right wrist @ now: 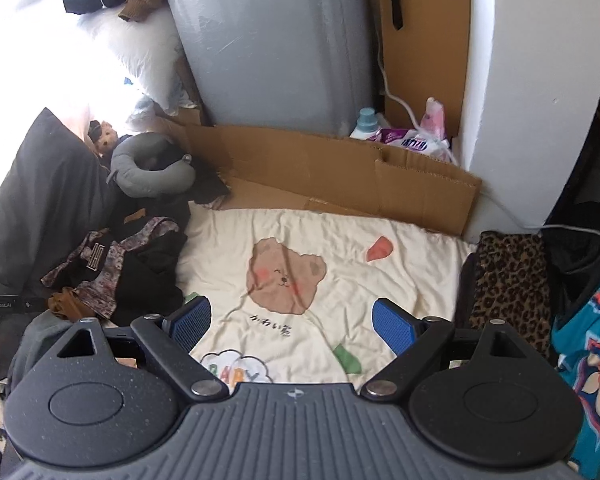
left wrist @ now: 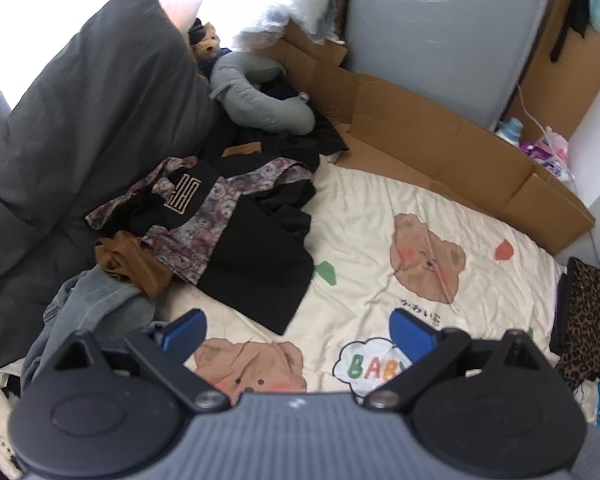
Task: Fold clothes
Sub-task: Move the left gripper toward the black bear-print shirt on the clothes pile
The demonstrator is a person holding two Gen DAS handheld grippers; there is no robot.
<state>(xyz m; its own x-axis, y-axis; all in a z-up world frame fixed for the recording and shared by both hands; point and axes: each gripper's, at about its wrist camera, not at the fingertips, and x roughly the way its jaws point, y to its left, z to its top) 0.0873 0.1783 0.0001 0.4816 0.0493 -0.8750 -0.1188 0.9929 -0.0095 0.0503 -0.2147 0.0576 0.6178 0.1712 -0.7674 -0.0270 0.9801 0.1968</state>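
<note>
A heap of unfolded clothes lies on the left of the cream bear-print sheet (left wrist: 380, 208): a black and floral-print garment (left wrist: 236, 232), a brown piece (left wrist: 128, 264) and grey jeans (left wrist: 88, 308). The heap also shows in the right wrist view (right wrist: 128, 268). My left gripper (left wrist: 300, 332) is open and empty above the sheet, just right of the heap. My right gripper (right wrist: 292, 320) is open and empty over the sheet's (right wrist: 340, 232) middle. A folded leopard-print garment (right wrist: 508, 280) lies at the sheet's right edge, beside a teal printed garment (right wrist: 588, 360).
A dark grey duvet (left wrist: 80, 120) and a grey neck pillow (left wrist: 256, 92) sit at the left back. Flattened cardboard (right wrist: 340, 172) lines the far edge, with a wrapped grey appliance (right wrist: 276, 48) behind it. A detergent bottle (right wrist: 366, 122) and packets stand by a white wall (right wrist: 540, 80).
</note>
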